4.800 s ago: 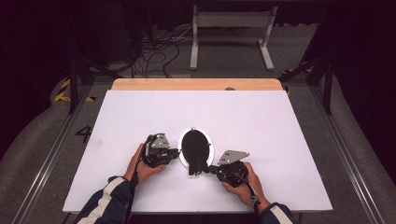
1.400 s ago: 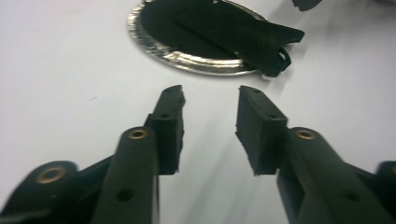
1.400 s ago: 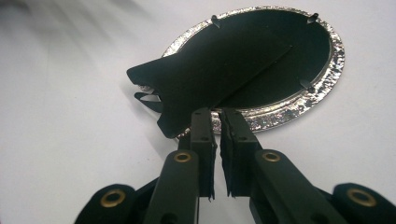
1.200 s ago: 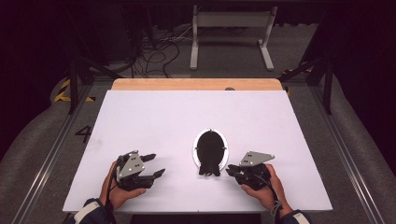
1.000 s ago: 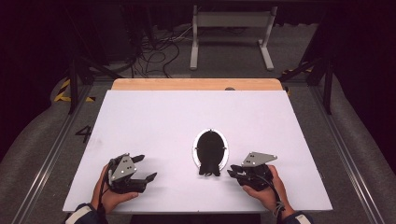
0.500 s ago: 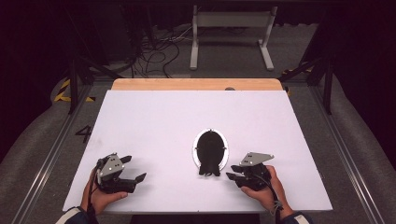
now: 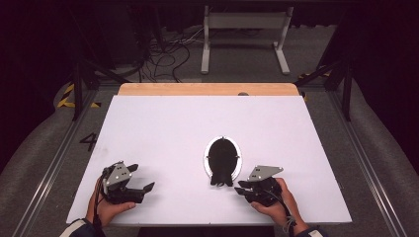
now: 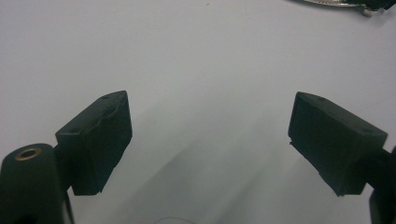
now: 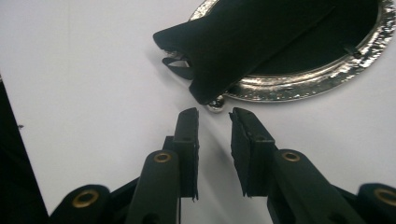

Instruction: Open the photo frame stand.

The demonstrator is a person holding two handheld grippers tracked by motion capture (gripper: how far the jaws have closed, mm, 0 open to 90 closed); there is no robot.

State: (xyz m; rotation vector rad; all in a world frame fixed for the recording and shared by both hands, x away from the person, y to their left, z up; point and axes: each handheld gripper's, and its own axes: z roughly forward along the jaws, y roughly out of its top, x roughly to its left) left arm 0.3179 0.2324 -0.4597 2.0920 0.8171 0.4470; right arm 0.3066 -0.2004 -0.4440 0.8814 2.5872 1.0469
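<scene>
An oval silver-rimmed frame (image 7: 236,159) lies on the white table with its black back up, and a black stand flap (image 7: 221,178) juts off its near end. My right gripper (image 7: 239,190) sits just right of that flap. In the right gripper view its jaws (image 9: 214,116) have just been closing to a narrow gap with nothing between them, right before the flap (image 9: 243,42) and a small silver knob (image 9: 215,106) on the rim (image 9: 299,84). My left gripper (image 7: 141,177) rests far left of the frame; its jaws (image 8: 210,140) have been opening and stand open wide over bare table.
The white table top (image 7: 168,128) has a wooden strip (image 7: 207,89) along its far edge. Behind it, on the floor, stand a metal frame (image 7: 244,29) and loose cables (image 7: 168,54). Rails run along both sides of the table.
My left gripper has slid left along the near edge, away from the frame, which it flanked with the right gripper several seconds ago. The right gripper has stayed beside the flap.
</scene>
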